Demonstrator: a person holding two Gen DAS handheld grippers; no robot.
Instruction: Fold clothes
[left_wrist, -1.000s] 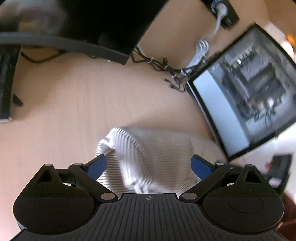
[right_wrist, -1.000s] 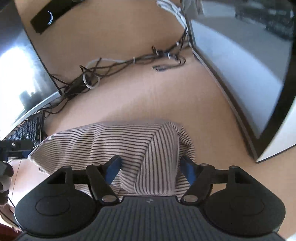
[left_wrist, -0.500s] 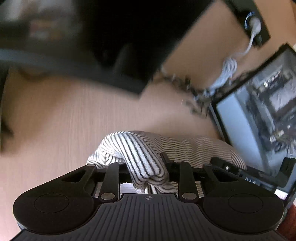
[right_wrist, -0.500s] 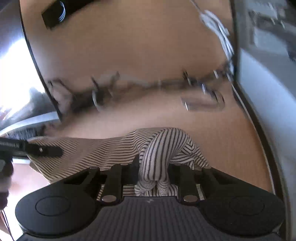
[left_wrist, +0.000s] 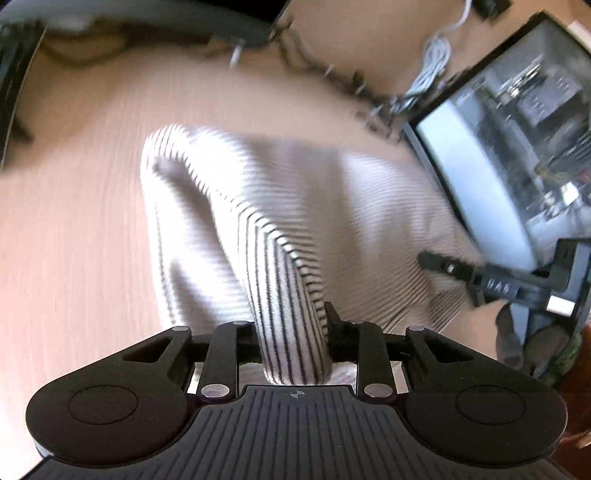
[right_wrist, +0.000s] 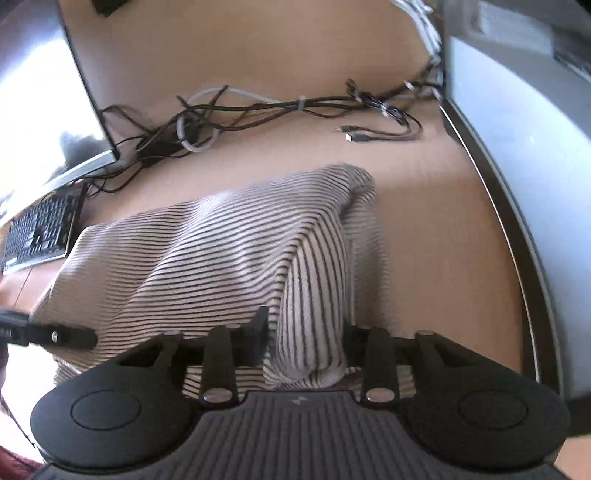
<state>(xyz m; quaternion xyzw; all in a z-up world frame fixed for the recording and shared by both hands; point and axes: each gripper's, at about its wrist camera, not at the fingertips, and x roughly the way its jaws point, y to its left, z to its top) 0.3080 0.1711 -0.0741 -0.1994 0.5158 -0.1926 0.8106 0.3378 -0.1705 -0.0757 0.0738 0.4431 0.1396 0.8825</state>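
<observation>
Striped garment (right_wrist: 229, 251), clamped by both tongs (left_wrist: 291, 332) (right_wrist: 306, 339), drapes over wooden desk (right_wrist: 424, 221) between monitors (right_wrist: 517, 147).

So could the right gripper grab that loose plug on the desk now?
Probably not right away. The right gripper is shut on the striped shirt, so its jaws are full. The plug lies beyond the shirt near the cables; it would need to let go first.

a light wooden desk (right_wrist: 424, 229) is seen carrying a striped garment (right_wrist: 207, 258), partly lifted off it. a tangle of cables (right_wrist: 258, 110), a keyboard (right_wrist: 37, 232) at the left, and two monitors (right_wrist: 524, 155) are also borne.
</observation>
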